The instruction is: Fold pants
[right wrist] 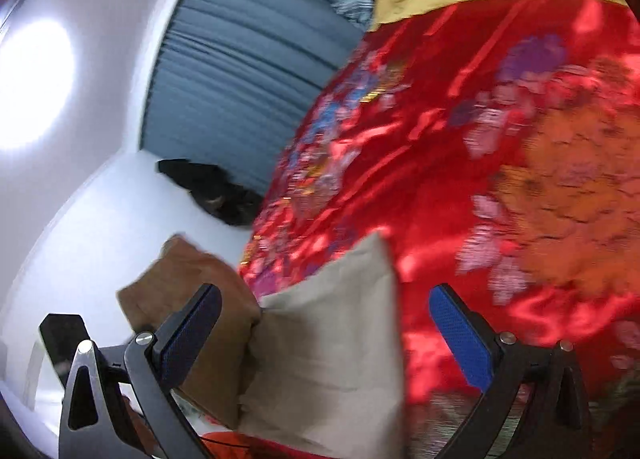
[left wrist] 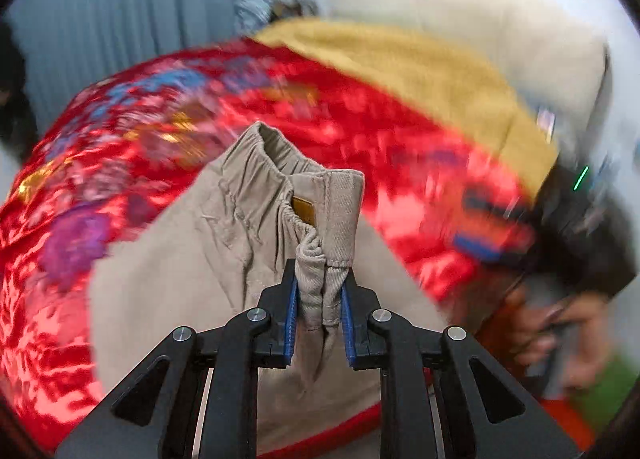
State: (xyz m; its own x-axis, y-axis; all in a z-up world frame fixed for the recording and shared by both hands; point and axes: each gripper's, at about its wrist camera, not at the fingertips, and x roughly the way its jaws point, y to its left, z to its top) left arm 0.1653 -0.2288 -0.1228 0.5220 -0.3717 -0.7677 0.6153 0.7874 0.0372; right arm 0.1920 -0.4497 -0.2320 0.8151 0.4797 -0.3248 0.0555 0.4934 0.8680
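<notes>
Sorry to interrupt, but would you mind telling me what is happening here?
A person is folding beige pants on a red floral bedspread. The left gripper is shut on the waistband, holding it up. The right gripper is open, holding nothing, with the pants' cloth lying between its fingers.

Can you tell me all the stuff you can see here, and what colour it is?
pants: one, beige, lying on the quilt, waistband pinched by the left gripper
quilt: one, shiny red with flowers, spread under the pants
blanket: one, mustard yellow, beyond the quilt
brown cloth: one, brown, beside the pants
curtain: one, grey-blue, behind
left gripper: one, black with blue fingers, shut on the pants
right gripper: one, black with blue fingers, open above the pants
</notes>
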